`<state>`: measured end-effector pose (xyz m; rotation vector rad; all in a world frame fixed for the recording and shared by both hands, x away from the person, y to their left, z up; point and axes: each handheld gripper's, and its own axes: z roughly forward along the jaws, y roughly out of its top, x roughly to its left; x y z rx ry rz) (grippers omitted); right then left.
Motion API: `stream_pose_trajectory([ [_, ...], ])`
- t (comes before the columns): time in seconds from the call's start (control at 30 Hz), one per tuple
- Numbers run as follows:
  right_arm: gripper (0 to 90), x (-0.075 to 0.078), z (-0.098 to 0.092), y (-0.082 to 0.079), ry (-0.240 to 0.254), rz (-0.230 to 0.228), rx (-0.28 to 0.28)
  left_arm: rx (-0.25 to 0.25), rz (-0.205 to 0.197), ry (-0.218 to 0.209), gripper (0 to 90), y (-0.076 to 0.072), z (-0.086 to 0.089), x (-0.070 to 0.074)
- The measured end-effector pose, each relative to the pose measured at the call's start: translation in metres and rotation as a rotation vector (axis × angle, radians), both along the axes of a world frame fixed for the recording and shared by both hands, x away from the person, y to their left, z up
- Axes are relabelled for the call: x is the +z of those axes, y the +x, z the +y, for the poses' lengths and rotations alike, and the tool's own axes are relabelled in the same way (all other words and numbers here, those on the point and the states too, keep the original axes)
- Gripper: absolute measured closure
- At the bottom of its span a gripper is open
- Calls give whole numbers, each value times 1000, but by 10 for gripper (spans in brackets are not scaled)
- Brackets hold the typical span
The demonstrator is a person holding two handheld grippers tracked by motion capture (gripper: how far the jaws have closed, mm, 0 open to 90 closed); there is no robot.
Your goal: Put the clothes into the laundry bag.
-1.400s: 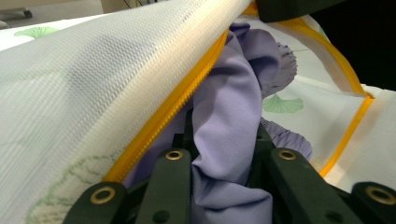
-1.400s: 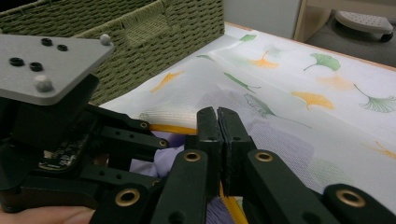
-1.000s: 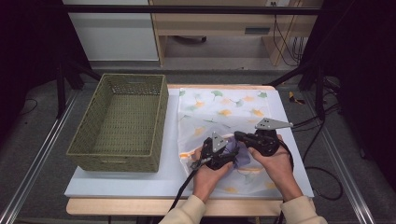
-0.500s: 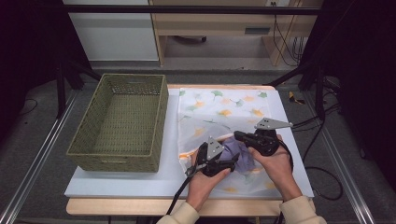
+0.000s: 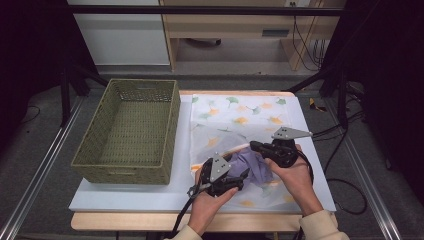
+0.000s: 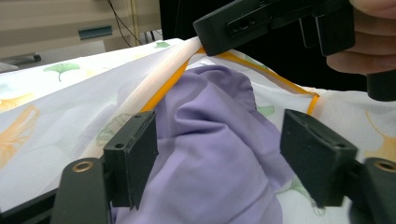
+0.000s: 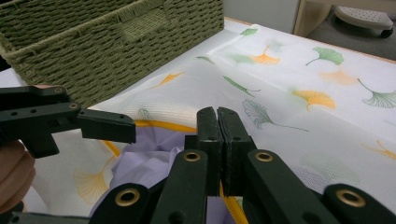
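Right hand-held gripper (image 5: 256, 146) has its jaws pressed together on the orange-trimmed edge of a white mesh laundry bag printed with ginkgo leaves (image 5: 240, 117), lifting that rim off the table (image 5: 125, 197). Inside the bag's mouth lies a crumpled lilac cloth (image 5: 252, 167), bunched near the table's front edge between the two hands. Left hand-held gripper (image 5: 243, 175) has its jaws standing apart on either side of the lilac cloth (image 6: 210, 154), having just been closing a little, the pads not pressing on it. Left of the bag stands an olive woven basket (image 5: 131, 131).
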<state>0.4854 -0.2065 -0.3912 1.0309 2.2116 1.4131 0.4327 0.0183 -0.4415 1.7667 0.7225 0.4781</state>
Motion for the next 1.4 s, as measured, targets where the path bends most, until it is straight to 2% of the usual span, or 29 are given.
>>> stream_pose_trajectory([
  [0.37,890,-2,5,-4,-6,-1,16,16,-9,27,348,-4,20,6],
  [0.8,890,-5,11,-12,-6,3,30,33,13,62,413,-16,55,6],
  [0.97,890,-6,12,-15,-11,1,33,52,30,53,453,-17,67,7],
  [1.27,890,-10,13,-21,-6,1,41,76,46,40,504,-18,77,10],
  [1.4,890,-12,13,-22,-8,7,40,63,49,46,528,-20,76,9],
])
